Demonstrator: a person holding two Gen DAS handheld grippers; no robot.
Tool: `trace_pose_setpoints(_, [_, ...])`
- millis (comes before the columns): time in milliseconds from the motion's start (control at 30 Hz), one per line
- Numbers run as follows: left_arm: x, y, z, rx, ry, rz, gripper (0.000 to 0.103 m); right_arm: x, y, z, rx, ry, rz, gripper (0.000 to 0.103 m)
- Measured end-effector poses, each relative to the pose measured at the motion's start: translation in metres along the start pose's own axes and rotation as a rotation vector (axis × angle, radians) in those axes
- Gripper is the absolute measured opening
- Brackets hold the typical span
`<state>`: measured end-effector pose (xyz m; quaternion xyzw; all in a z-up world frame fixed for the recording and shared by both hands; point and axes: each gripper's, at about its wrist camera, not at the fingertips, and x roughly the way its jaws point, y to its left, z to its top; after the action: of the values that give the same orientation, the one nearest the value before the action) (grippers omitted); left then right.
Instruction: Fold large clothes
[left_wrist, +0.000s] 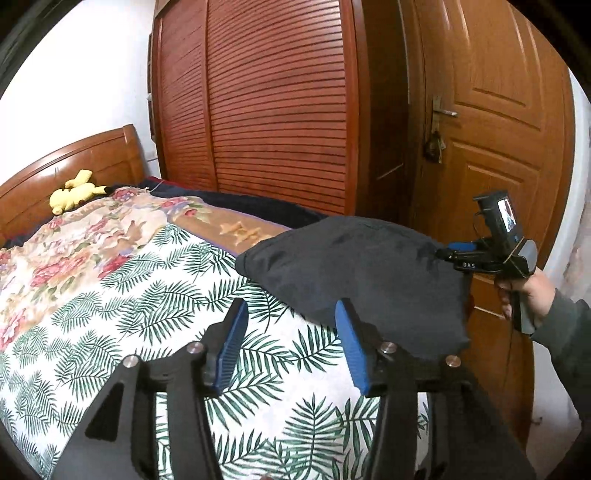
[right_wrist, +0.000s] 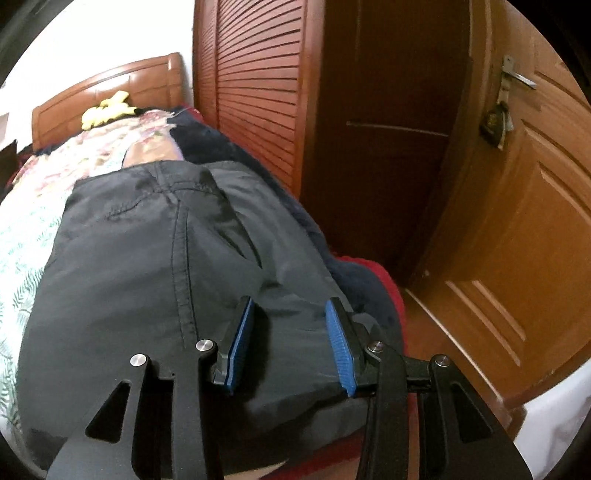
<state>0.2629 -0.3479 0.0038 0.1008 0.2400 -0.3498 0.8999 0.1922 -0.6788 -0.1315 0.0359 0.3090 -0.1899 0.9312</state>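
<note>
Broadly, a bed (left_wrist: 110, 295) with a leaf-print sheet filled the left wrist view, while the right wrist view was mostly taken up by dark trousers (right_wrist: 147, 277) spread flat along the bed's near edge, seams and a pocket showing. Only the left view showed those trousers as a folded heap beside a wooden door (left_wrist: 498, 147), with the right gripper (left_wrist: 443, 254) at their far end, held by a hand (left_wrist: 524, 295). Only the right view showed that gripper's fingers parted above the cloth, pinching nothing. Likewise the left gripper (left_wrist: 291, 347) stood half open over the sheet, empty. A yellow toy (left_wrist: 75, 192) lay by the headboard.
</note>
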Motion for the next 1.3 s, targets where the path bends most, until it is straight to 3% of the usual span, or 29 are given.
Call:
trace_pose_setpoints(133, [-0.022, 0.004, -0.002, 0.004, -0.023, 0.015, 0.05, -0.03, 0.01, 0.006, -0.015, -0.045, -0.002, 0.04])
trace_pose_setpoints(333, [-0.052, 0.011, -0.008, -0.006, -0.029, 0.04, 0.051, -0.081, 0.045, 0.012, -0.046, -0.131, 0.062, 0.041])
trace_pose_setpoints(567, [-0.094, 0.021, -0.023, -0.047, -0.043, 0.084, 0.051, -0.124, 0.11, 0.007, -0.078, -0.194, 0.186, 0.069])
trace_pose_setpoints(767, [-0.111, 0.032, -0.042, -0.057, -0.029, 0.165, 0.051, -0.14, 0.161, -0.006, -0.104, -0.209, 0.25, 0.08])
trace_pose_setpoints(933, [-0.105, 0.046, -0.063, -0.097, 0.009, 0.208, 0.051, -0.145, 0.195, -0.016, -0.141, -0.206, 0.29, 0.081])
trace_pose_setpoints(1033, [-0.103, 0.056, -0.077, -0.129, 0.041, 0.188, 0.051, -0.147, 0.214, -0.023, -0.157, -0.202, 0.312, 0.082])
trace_pose_setpoints(1300, [-0.13, 0.079, -0.126, -0.22, 0.087, 0.254, 0.051, -0.148, 0.256, -0.045, -0.201, -0.171, 0.378, 0.082])
